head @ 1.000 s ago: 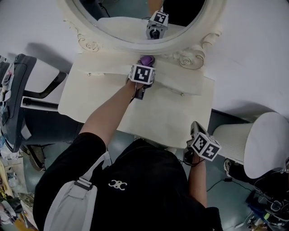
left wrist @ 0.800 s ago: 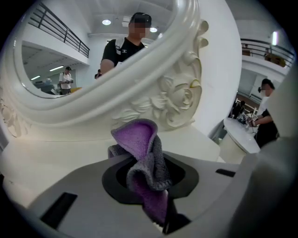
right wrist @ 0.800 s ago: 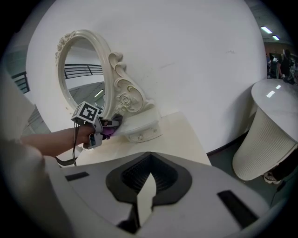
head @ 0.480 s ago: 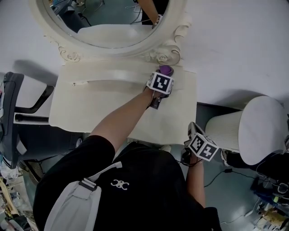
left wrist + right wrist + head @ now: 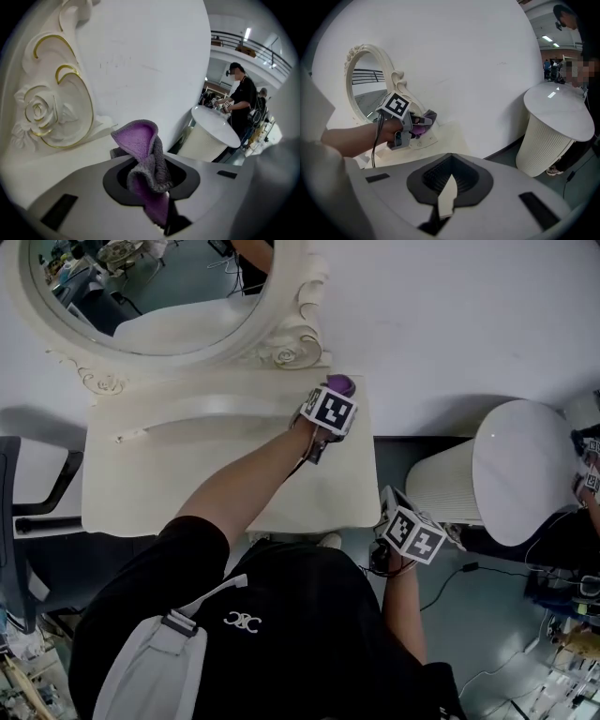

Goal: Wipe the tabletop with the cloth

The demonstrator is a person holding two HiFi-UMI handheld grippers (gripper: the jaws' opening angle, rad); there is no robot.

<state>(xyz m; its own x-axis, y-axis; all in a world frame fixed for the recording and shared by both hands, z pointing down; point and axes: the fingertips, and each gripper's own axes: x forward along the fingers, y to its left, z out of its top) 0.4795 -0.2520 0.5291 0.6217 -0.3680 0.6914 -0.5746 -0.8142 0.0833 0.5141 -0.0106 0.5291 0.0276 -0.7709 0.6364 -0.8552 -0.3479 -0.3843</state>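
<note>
An oval mirror (image 5: 141,292) stands at the back left of the cream worktop (image 5: 187,493). At the worktop's back right corner, the left tongs (image 5: 334,396) pinch a purple cloth (image 5: 143,150). The right tongs (image 5: 447,197) are pressed together and empty. They hover off the front right edge, near a white ribbed stool (image 5: 511,479).

2 grippers (image 5: 334,396) (image 5: 388,501), 1 cloth (image 5: 340,383), 1 tbl (image 5: 187,493) w/ 1 mirror (image 5: 159,324), 1 wht stool (image 5: 511,474)
</note>
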